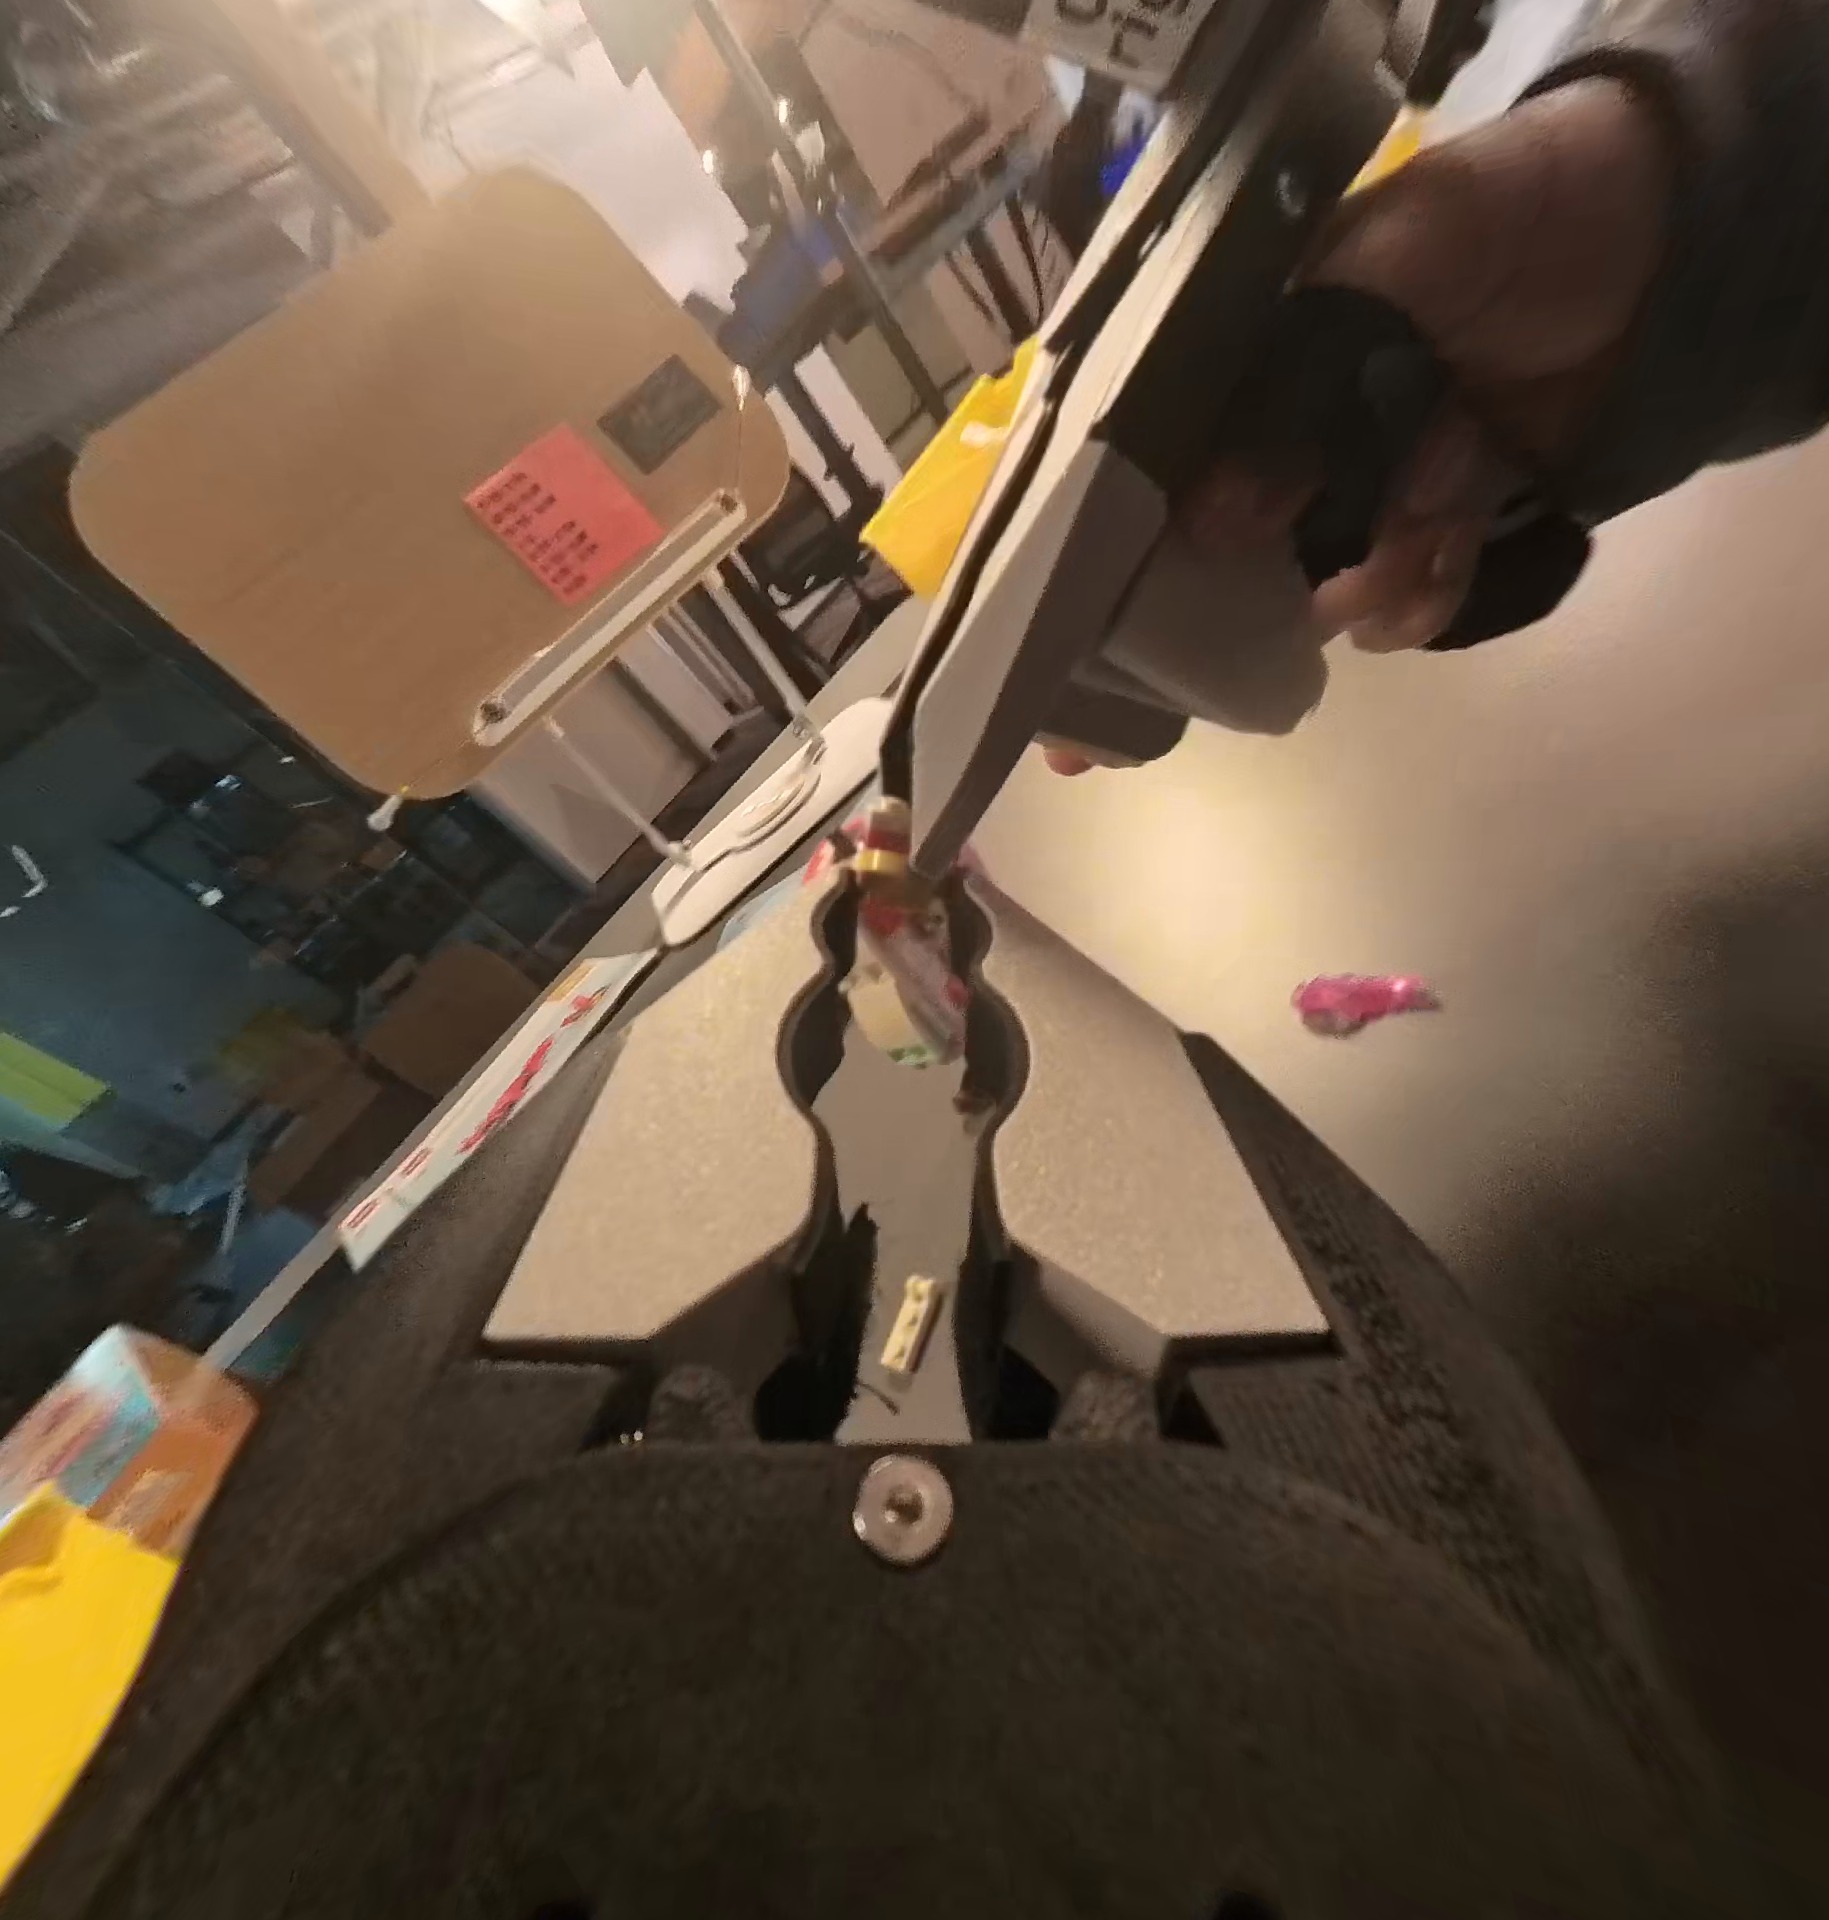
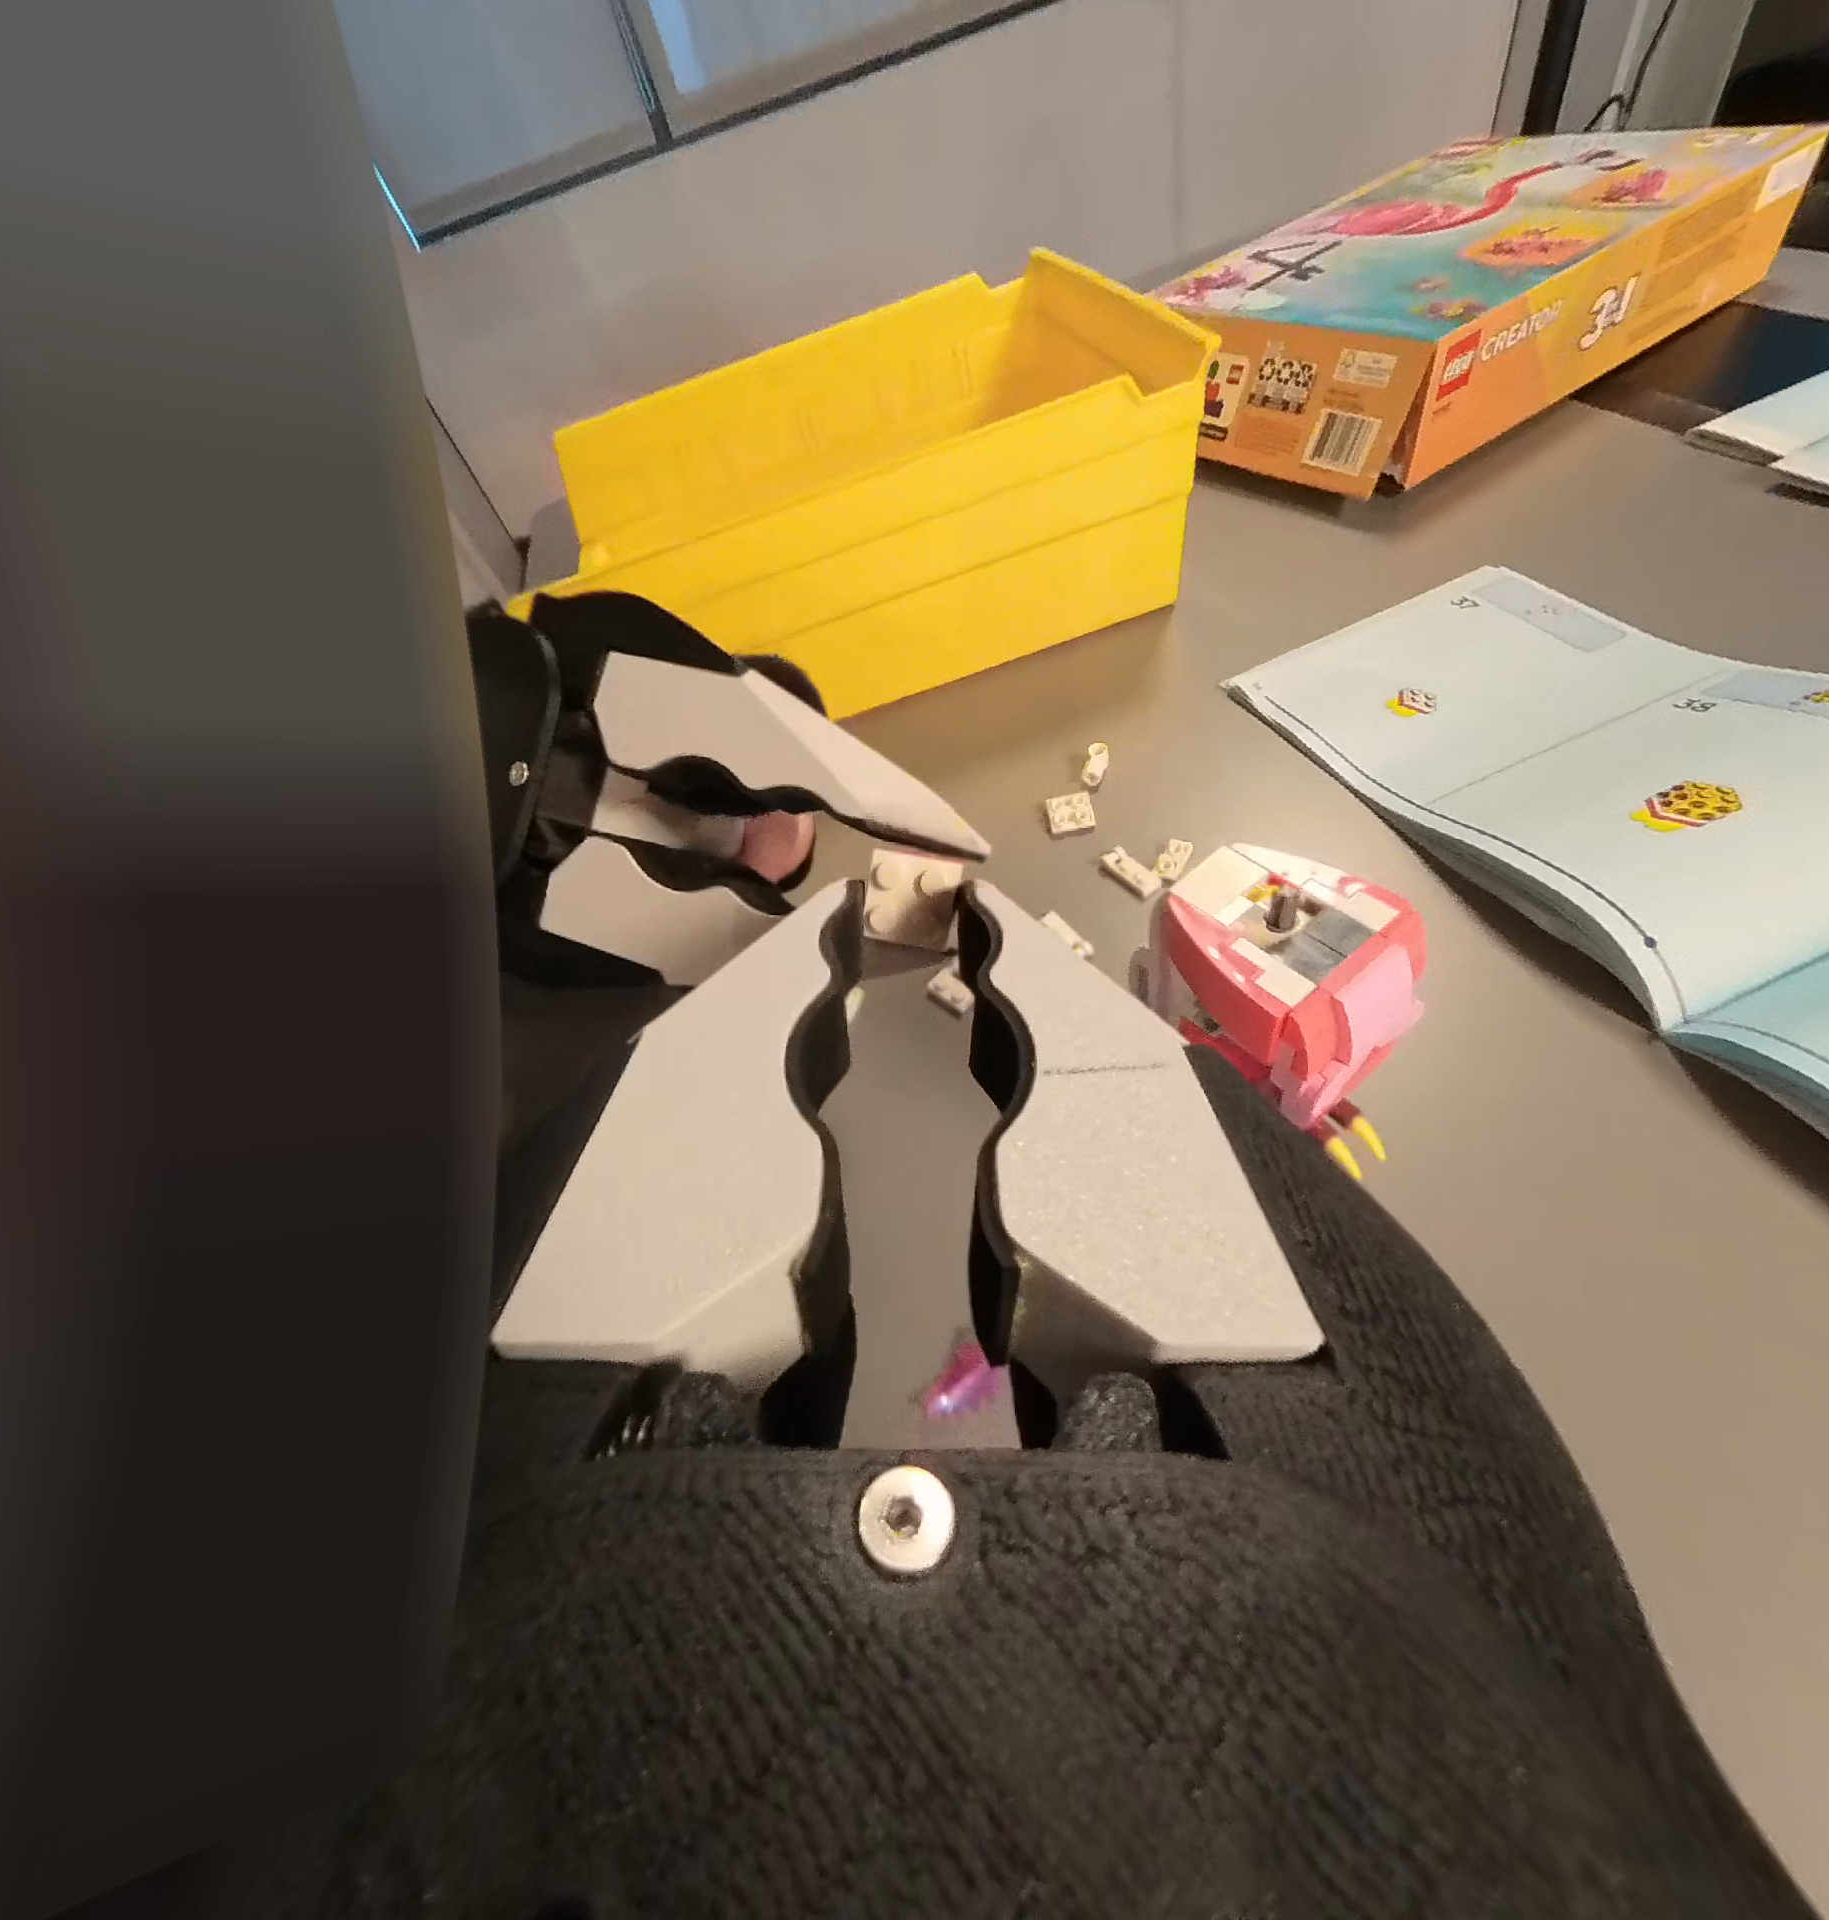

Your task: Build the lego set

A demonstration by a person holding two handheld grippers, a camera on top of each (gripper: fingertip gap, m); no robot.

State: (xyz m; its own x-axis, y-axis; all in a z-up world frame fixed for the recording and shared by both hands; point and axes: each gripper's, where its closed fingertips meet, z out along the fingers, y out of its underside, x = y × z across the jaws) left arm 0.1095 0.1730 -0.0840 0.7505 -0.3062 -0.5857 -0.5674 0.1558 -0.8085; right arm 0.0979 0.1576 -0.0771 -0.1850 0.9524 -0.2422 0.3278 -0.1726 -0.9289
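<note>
In the left wrist view my left gripper (image 1: 902, 904) is shut on a small brick build (image 1: 905, 997) of white, red, pink and green parts, held above the table (image 1: 1305, 831). My right gripper (image 1: 905, 857) comes in from the upper right in a person's hand (image 1: 1492, 312). Its tips close on the build's far end. In the right wrist view my right gripper (image 2: 910, 909) is shut on a white studded brick (image 2: 915, 904). The left gripper (image 2: 967, 847) reaches in from the left, its upper fingertip on that same brick.
A pink brick body (image 2: 1305, 977) stands right of my right fingers, with loose white pieces (image 2: 1071, 810) behind it. A yellow bin (image 2: 889, 499), a toy box (image 2: 1492, 312) and an open booklet (image 2: 1616, 810) lie farther back. A pink piece (image 1: 1362, 1003) lies on the table. Left and right tips are no more than a few centimetres apart.
</note>
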